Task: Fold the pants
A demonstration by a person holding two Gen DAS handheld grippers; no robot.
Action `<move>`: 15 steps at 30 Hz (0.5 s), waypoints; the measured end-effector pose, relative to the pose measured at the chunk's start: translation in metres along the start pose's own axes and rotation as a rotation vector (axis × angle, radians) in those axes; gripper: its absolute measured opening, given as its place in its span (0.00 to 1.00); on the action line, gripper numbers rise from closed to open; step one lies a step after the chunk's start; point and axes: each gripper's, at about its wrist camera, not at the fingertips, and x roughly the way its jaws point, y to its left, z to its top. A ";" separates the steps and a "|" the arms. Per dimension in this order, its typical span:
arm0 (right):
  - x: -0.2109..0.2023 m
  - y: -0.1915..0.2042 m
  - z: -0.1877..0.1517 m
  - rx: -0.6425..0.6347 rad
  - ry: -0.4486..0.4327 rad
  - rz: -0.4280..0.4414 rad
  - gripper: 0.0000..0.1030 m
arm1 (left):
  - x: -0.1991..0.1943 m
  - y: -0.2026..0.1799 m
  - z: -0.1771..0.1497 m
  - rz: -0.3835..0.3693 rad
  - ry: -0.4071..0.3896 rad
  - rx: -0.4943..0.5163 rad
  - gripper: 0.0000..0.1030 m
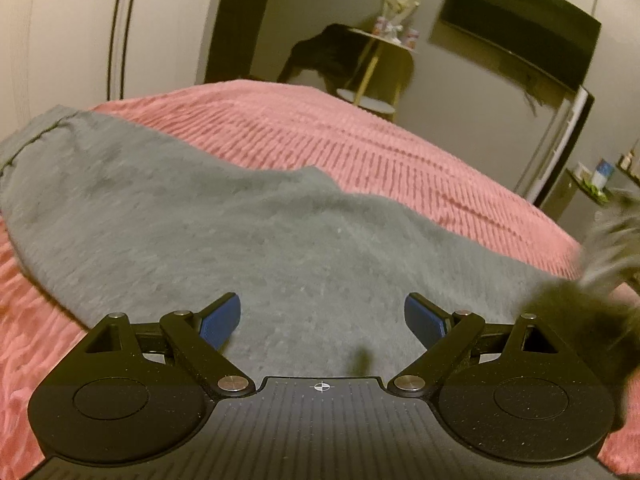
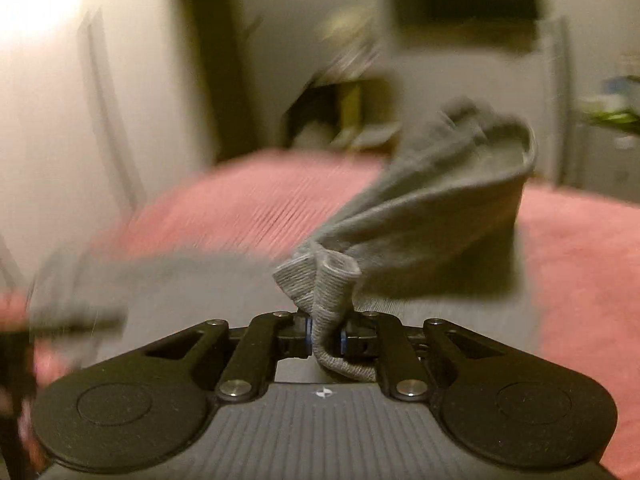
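Grey pants (image 1: 224, 220) lie spread on a pink ribbed bedspread (image 1: 360, 140). My left gripper (image 1: 322, 320) is open and empty, its blue pads (image 1: 220, 320) just above the grey cloth. My right gripper (image 2: 325, 338) is shut on a ribbed cuff of the pants (image 2: 326, 292) and holds it up; the leg fabric (image 2: 440, 216) fans up and to the right above the bed. The right wrist view is blurred by motion. A blurred dark shape, probably the right gripper, shows at the right edge of the left wrist view (image 1: 592, 280).
The bed (image 2: 580, 240) fills the foreground. Behind it stand a small round side table (image 1: 384, 40) with items on it, dark clothing (image 1: 324, 56) draped beside it, a wall-mounted dark screen (image 1: 520, 28) and a shelf with bottles (image 1: 600, 176) at the right.
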 end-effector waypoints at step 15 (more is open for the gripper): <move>-0.003 -0.073 -0.012 0.385 0.261 -0.145 0.30 | 0.004 -0.011 -0.003 -0.127 0.052 0.040 0.91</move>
